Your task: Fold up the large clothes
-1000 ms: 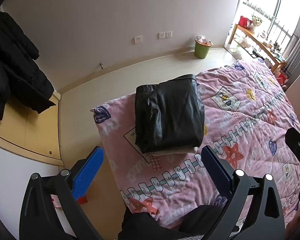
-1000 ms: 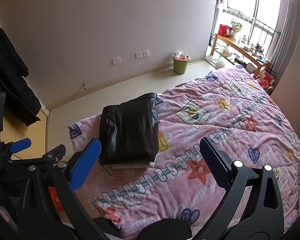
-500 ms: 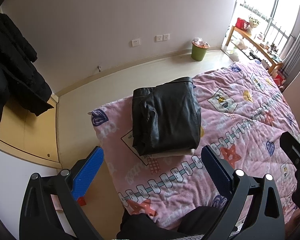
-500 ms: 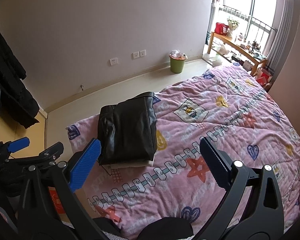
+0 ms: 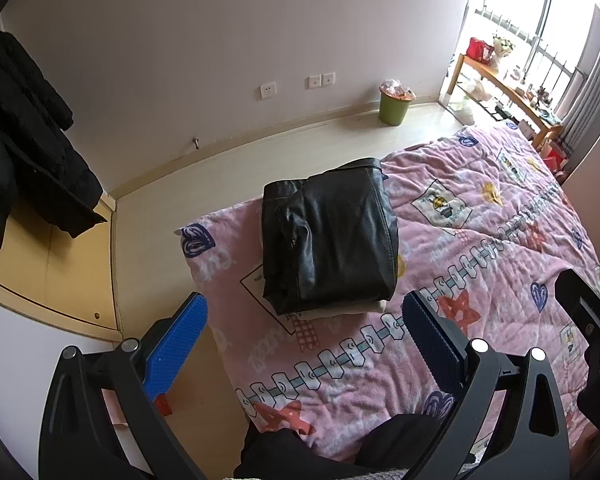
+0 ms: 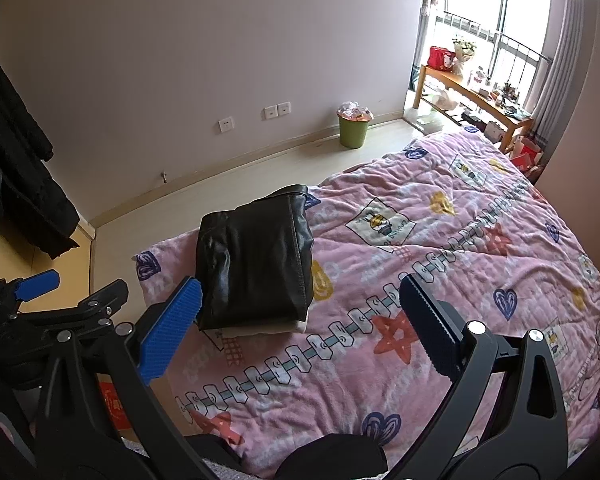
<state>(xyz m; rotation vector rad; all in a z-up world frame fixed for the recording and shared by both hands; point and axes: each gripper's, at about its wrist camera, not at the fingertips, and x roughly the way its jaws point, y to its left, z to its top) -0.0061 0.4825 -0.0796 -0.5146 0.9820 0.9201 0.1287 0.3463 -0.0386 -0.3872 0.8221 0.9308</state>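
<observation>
Black leather garment (image 5: 328, 236), folded into a thick rectangular bundle, lies on the near-left part of the bed, close to the quilt's left edge. A pale folded layer (image 5: 348, 307) shows under its near edge. From my right camera the same bundle (image 6: 256, 268) sits left of centre, just beyond my blue pad.

Left claw (image 5: 302, 340): fingers spread wide, nothing between them, held above the quilt and clear of the garment. Right claw (image 6: 300, 330): likewise spread, empty, above the quilt; its left pad overlaps the bundle's near-left corner in view, contact I cannot tell.

Pink quilt (image 5: 480, 280) printed with hearts, stars and a track pattern covers the bed. Green waste bin (image 5: 394, 106) stands on the floor against the far wall, near the window. Dark coat (image 5: 24, 136) hangs at far left over a wooden surface. Wooden shelf (image 6: 476, 96) with clutter by the window, far right.
</observation>
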